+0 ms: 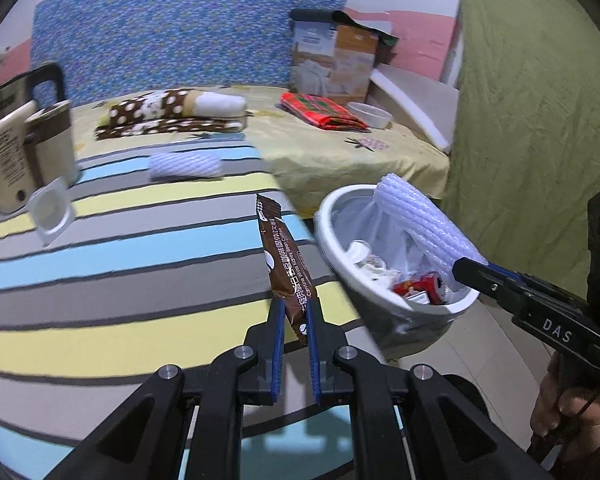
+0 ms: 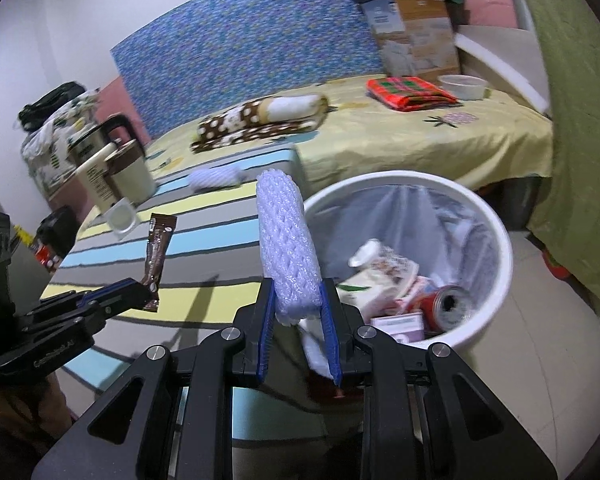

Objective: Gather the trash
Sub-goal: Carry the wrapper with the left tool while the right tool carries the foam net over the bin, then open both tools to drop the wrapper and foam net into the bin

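Note:
My left gripper (image 1: 296, 312) is shut on a brown coffee sachet (image 1: 282, 256) and holds it upright above the striped table, left of the white trash bin (image 1: 332, 236). The sachet also shows in the right wrist view (image 2: 156, 252). My right gripper (image 2: 298, 300) is shut on a white foam net sleeve (image 2: 286, 240), held at the bin's left rim (image 2: 500, 240). In the left wrist view the sleeve (image 1: 428, 224) hangs over the bin. The bin holds a red can (image 2: 448, 304) and wrappers.
On the striped table (image 1: 120, 240) lie a second foam sleeve (image 1: 184, 166) and a clear plastic lid (image 1: 52, 212), beside a kettle and mug (image 1: 52, 144). A bed with yellow sheet (image 1: 340, 148) stands behind. A green curtain (image 1: 540, 100) hangs at the right.

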Motion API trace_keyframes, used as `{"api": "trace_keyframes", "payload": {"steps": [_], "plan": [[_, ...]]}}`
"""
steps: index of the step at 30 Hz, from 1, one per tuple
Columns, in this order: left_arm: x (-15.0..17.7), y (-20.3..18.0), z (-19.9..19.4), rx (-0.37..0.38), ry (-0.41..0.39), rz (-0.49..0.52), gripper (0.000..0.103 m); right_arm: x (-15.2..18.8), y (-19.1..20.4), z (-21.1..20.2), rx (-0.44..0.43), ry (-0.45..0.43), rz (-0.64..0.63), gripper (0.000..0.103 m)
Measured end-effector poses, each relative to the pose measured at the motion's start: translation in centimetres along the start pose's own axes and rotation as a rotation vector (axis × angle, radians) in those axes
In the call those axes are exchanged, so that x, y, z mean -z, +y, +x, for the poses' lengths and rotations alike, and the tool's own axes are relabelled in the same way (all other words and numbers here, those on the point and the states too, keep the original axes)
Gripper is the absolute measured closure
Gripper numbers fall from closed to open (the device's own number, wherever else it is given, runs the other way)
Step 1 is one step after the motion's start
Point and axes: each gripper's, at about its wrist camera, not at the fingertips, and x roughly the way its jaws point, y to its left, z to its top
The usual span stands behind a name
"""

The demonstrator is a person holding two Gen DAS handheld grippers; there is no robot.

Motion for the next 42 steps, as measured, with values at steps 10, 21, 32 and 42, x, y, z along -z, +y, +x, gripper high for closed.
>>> {"api": "trace_keyframes", "payload": {"steps": [10, 21, 32, 42], "plan": [[-1.7, -4.2, 3.4, 0.069, 0.028, 0.081, 0.092, 0.0, -3.6, -0.1, 0.085, 0.0, 0.073, 0.078], [-2.8, -6.4, 6.9, 0.122, 0.057, 0.133, 0.092, 0.2, -5.2, 0.9, 0.116, 0.026, 0.101, 0.078], [-3.4, -7.0, 9.3, 0.141, 0.06, 0.144, 0.092, 0.1, -5.9, 1.9, 0.133, 0.061, 0.112, 0.073], [-3.5, -5.8, 9.0, 0.143, 0.048, 0.113, 0.082, 0.1, -5.7, 1.5, 0.144, 0.056, 0.104, 0.064]]}}
